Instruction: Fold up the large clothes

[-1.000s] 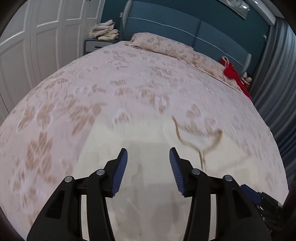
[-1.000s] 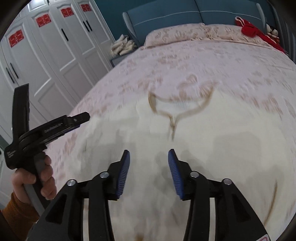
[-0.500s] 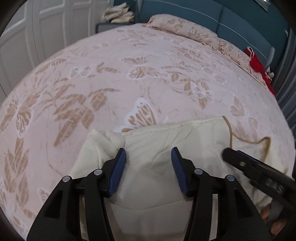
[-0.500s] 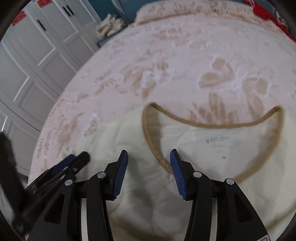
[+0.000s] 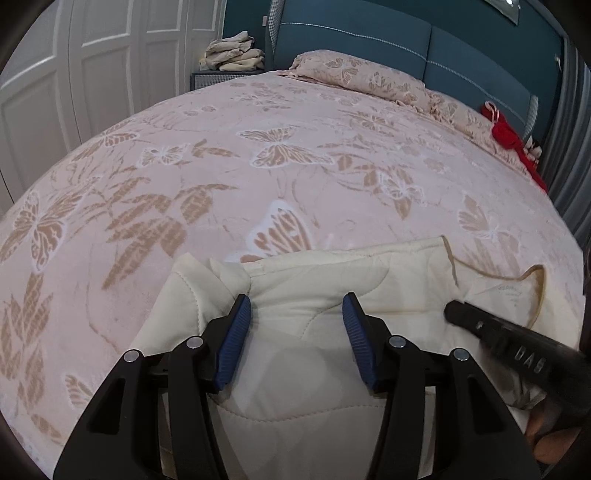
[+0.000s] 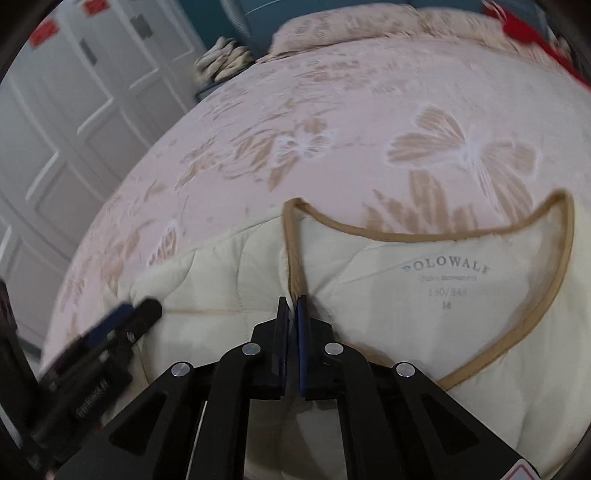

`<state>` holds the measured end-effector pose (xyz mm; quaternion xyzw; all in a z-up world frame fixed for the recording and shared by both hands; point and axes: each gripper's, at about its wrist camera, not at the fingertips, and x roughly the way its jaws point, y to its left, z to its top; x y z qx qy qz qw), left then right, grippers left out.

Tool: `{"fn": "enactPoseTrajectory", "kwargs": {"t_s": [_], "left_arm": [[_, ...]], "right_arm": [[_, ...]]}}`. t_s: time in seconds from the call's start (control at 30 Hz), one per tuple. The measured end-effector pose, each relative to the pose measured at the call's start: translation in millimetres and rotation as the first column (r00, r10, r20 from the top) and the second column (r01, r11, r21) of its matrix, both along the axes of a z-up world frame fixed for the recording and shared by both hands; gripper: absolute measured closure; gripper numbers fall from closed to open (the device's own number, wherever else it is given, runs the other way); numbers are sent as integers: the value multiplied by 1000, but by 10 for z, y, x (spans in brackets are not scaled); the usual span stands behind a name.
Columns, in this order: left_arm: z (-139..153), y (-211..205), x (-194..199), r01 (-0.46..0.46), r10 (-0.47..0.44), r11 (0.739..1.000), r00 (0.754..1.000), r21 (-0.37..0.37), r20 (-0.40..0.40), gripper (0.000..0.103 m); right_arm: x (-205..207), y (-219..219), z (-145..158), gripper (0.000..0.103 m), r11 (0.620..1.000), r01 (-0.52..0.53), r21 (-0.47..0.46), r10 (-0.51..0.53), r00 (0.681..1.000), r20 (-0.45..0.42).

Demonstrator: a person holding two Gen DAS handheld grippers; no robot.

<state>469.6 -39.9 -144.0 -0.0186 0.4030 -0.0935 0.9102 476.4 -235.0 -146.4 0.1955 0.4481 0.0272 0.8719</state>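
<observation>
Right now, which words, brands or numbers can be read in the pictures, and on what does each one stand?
"POLOWALK": printed inside the neck of the cream garment.
"16": below it on the same print; the two lines between are too blurred to read.
"DAS": raised letters on the right hand-held gripper, seen from the left wrist view.
Red signs on the wardrobe doors: too blurred to read.

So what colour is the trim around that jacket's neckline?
Tan-brown trim on a cream quilted jacket; clearest in the right wrist view.
</observation>
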Motion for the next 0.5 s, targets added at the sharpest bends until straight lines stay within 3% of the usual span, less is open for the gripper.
{"fn": "enactPoseTrajectory", "kwargs": {"t_s": [0.07,0.17,0.27,0.3,0.37,0.43,0.5], "left_arm": [[-15,-23,10,-1,1,1000,1000,17,-2,53],[-18,-29,12,-1,1,1000,1000,26,-4,51],[1,-46,19,13,-13,1000,1000,28,-11,45],[20,-61,20,23,-22,999,1000,30,-17,43],[215,-106,-25,46,-45,998,999,38,-9,43],[522,-208,-159,104,-103,994,994,-33,48,41],[762,-445,-214,182,-178,977,983,-109,45,27]], "right_arm": [[-10,-18,30,101,1000,7,5,-7,1000,2],[-275,-187,287,99,997,80,9,-81,992,101],[-687,-722,517,95,971,224,78,-233,962,140],[-837,-948,556,87,957,272,97,-283,950,134],[-1068,-1343,569,86,934,345,96,-355,928,111],[-1271,-1729,519,84,906,413,97,-421,902,92],[-1376,-1981,433,79,880,458,129,-468,881,65]]}}
